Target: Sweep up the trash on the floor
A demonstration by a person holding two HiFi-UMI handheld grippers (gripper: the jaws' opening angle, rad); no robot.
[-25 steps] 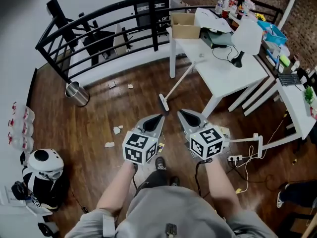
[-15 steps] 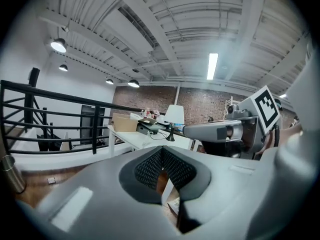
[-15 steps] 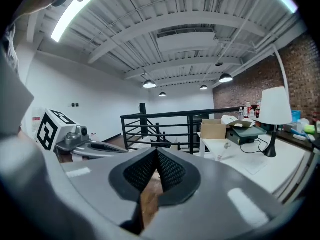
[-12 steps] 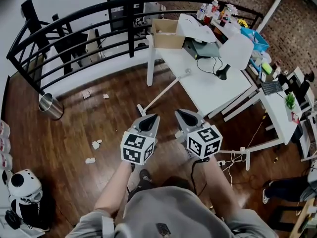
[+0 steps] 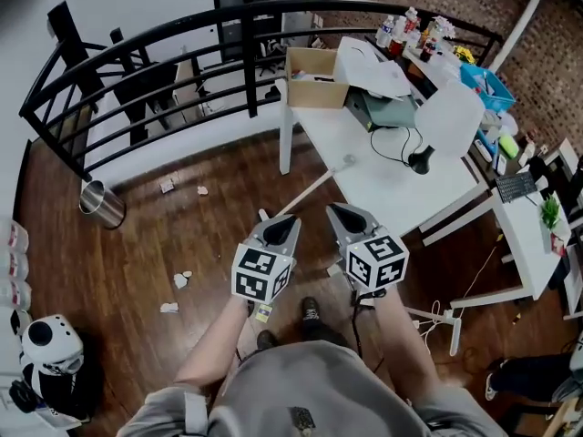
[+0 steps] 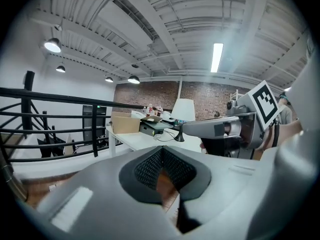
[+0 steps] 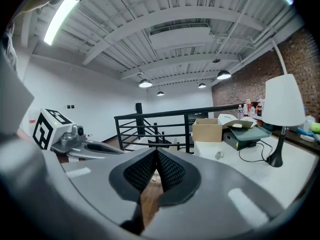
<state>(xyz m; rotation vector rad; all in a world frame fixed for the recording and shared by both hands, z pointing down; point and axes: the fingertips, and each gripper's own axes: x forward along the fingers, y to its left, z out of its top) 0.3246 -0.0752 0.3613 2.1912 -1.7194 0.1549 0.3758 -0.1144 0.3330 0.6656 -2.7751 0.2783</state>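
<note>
- I am holding my left gripper (image 5: 287, 221) at the centre of the head view, with its fingers (image 6: 147, 166) pressed together and nothing between them.
- I am holding my right gripper (image 5: 339, 212) just beside it on the right. Its fingers (image 7: 137, 171) are likewise closed on each other and empty.
- Both grippers are pointing toward the top of the frame and a little downward, side by side but apart.
- Each is showing in the other's view: the right gripper at the right edge of the left gripper view, the left gripper at the left edge of the right gripper view.
- The trash is lying on the wooden floor (image 5: 137, 253). Some paper scraps (image 5: 182, 280) are at the centre left of the frame, well apart from my grippers.
- More scraps (image 5: 168, 186) are sitting higher up, near the foot of the black railing (image 5: 137, 48).
- A metal bin (image 5: 100, 205) is standing at the left, near the railing.
- The broom (image 5: 305, 188) is leaning with the top of its pale handle against the edge of the white desk (image 5: 383, 185). Its head is on the floor just beyond the tip of my left gripper.
- The desk is carrying an open cardboard box (image 5: 311, 66) and a white lamp (image 5: 448, 121) in the upper right.
</note>
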